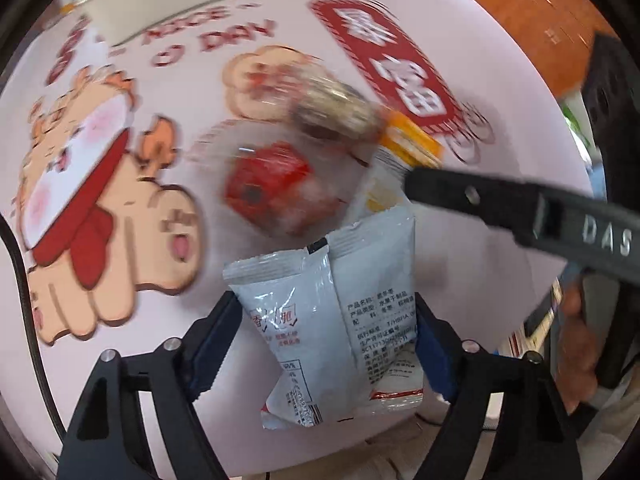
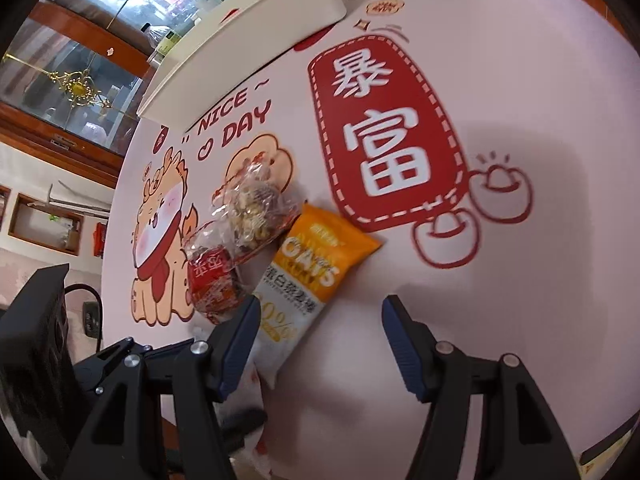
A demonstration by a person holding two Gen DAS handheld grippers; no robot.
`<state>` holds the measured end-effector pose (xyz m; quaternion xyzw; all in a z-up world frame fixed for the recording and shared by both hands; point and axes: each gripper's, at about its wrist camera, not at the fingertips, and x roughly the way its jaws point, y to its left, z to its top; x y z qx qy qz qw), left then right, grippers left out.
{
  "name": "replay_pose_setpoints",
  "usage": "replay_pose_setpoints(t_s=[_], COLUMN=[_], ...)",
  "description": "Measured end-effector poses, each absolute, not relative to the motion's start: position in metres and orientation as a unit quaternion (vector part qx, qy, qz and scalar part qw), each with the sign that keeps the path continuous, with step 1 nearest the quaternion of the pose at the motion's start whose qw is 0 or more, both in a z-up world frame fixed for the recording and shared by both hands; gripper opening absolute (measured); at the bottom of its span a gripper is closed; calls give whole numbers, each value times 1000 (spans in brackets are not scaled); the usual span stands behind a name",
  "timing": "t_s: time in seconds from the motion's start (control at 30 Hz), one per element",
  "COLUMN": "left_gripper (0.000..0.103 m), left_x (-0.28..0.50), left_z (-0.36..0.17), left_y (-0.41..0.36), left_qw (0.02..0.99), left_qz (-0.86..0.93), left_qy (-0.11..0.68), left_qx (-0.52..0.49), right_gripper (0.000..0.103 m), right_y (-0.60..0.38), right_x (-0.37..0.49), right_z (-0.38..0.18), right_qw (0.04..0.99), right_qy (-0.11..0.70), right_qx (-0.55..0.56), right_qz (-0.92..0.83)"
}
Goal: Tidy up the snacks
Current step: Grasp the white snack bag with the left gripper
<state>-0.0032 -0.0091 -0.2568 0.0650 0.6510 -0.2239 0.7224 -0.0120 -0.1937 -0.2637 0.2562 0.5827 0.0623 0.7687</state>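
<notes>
A white snack packet (image 1: 320,332) with printed text sits between the fingers of my left gripper (image 1: 324,300), both pads pressing its sides; it stays sharp while the table blurs. Beyond it lie a red snack in clear wrap (image 1: 272,184), a nut cluster in clear wrap (image 1: 336,112) and an orange-and-white oats packet (image 1: 404,148). My right gripper (image 2: 320,304) stands open low over the oats packet (image 2: 320,260), whose lower end lies by the left finger. The red snack (image 2: 212,280) and the nut cluster (image 2: 256,208) lie just left of it. One right finger (image 1: 460,192) crosses the left wrist view.
A pink tablecloth (image 2: 520,80) with red cartoon prints covers the round table. A white tray (image 2: 248,36) stands at the far side. The table's edge (image 2: 120,200) curves on the left, with a glass cabinet and floor beyond. A hand (image 1: 576,340) grips the right handle.
</notes>
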Motion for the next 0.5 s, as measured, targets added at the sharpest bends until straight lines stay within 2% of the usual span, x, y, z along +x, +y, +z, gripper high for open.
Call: replay_pose_setpoints(t_s=[0.03, 0.23, 0.5], left_gripper=[59, 48, 45], left_x=[-1, 9, 15], left_z=[-256, -248, -242], left_y=[-6, 13, 29], left_qw=[724, 745, 758], left_qz=[-224, -187, -169], left_qy=[650, 638, 629], left_qx=[53, 50, 48], right_gripper=[64, 64, 64], right_y=[-191, -175, -154], right_x=[-11, 2, 20], right_z=[-265, -268, -265], right_qw=[767, 760, 781], right_qy=[584, 594, 592], right_qx=[259, 255, 200], right_qz=[64, 64, 20])
